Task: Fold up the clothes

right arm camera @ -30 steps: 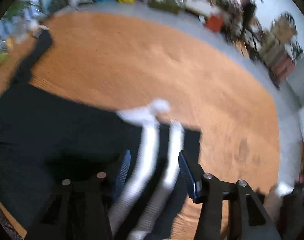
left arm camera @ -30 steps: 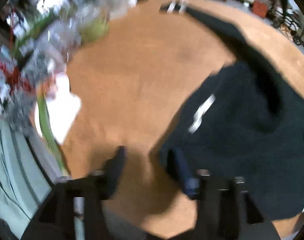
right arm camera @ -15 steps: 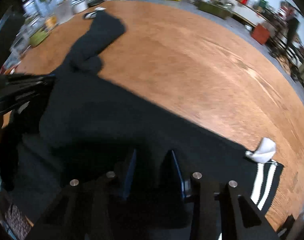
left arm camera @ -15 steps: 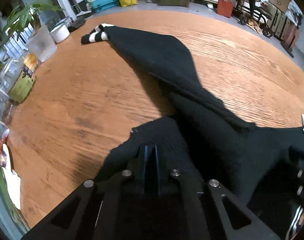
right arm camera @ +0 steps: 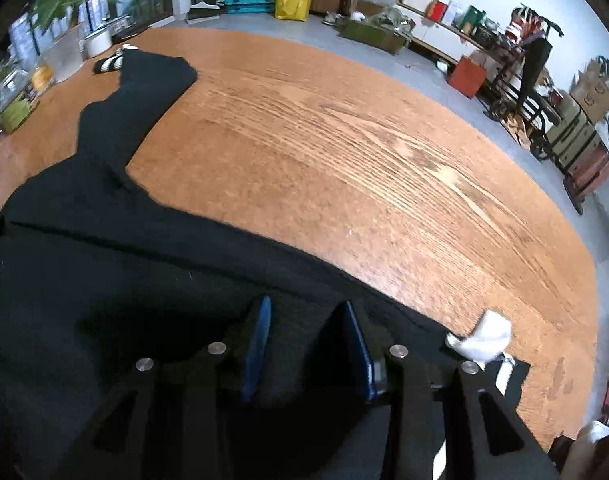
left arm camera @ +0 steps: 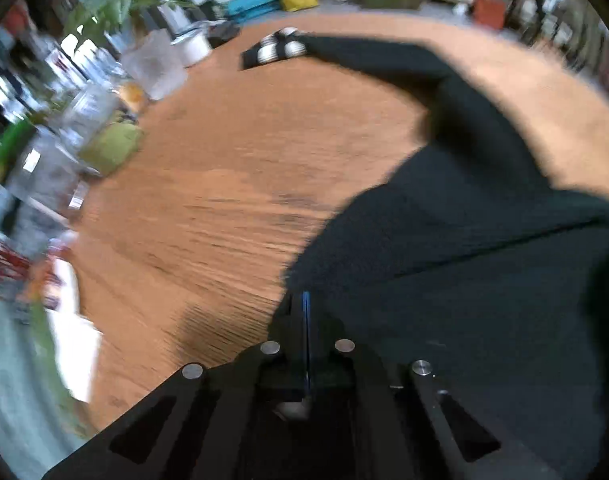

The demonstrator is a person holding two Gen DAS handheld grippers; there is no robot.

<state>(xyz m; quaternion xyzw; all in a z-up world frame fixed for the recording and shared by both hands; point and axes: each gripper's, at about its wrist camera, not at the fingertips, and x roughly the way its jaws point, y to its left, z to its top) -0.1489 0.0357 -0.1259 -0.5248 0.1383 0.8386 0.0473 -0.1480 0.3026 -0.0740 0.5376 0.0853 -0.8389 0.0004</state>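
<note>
A black sweater lies spread on the wooden table, its long sleeve running to a black-and-white striped cuff at the far side. My left gripper is shut on the sweater's left edge, with fabric bunched around the tips. In the right wrist view the sweater fills the lower left. My right gripper stands over its body near the far edge, and its jaws are opening with black fabric between the blue pads. A white tag and a striped hem lie to its right.
Glass jars, a green container and plants crowd the table's left edge. A white tub stands near the far cuff. Bare wood stretches beyond the sweater. Boxes and racks fill the room behind.
My left gripper went from open beside the sweater to shut on its edge and then shifted sideways. My right gripper moved left off the striped hem onto the black body and its jaws narrowed.
</note>
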